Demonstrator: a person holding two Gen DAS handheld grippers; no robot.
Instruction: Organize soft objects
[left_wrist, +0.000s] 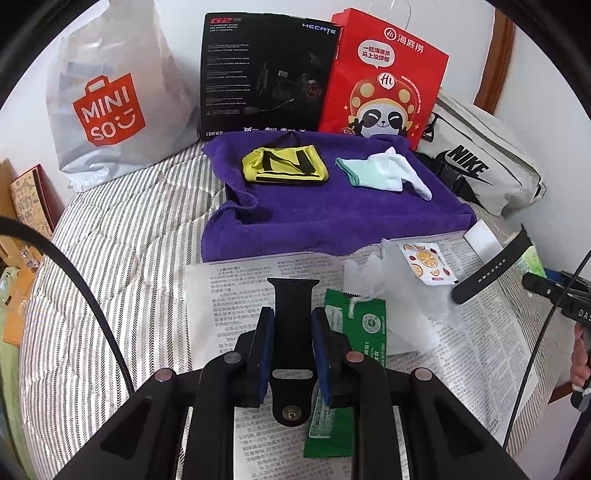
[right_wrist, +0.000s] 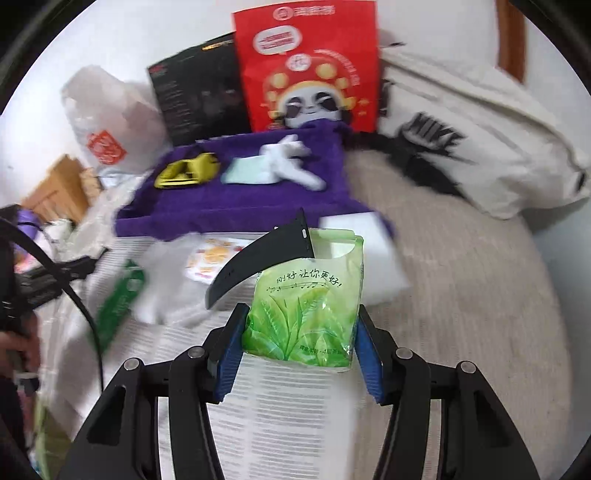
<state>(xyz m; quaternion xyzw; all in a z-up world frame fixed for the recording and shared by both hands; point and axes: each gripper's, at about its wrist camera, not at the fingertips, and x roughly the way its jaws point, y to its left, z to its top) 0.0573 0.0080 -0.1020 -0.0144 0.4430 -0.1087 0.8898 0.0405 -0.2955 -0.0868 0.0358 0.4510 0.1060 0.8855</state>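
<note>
My left gripper (left_wrist: 292, 314) is shut on a black watch strap piece (left_wrist: 291, 295) that stands up between its blue pads, over the newspaper (left_wrist: 229, 295). My right gripper (right_wrist: 301, 321) is shut on a green tissue pack (right_wrist: 306, 314). A second black strap (right_wrist: 266, 254) sticks out leftward from the pack's top; how it is attached is unclear. That strap (left_wrist: 487, 264) also shows at the right of the left wrist view. Beyond lies a purple towel (left_wrist: 332, 218) with a yellow pouch (left_wrist: 284, 166) and white-and-mint socks (left_wrist: 380, 171) on it.
A Miniso bag (left_wrist: 110, 99), a black headset box (left_wrist: 266, 74), a red paper bag (left_wrist: 384, 74) and a Nike bag (left_wrist: 480, 162) line the wall. A green wrapper (left_wrist: 354, 332), a clear plastic bag (left_wrist: 399, 295), a fruit-print packet (left_wrist: 428, 264) and a white block (right_wrist: 369, 251) lie on the striped bed.
</note>
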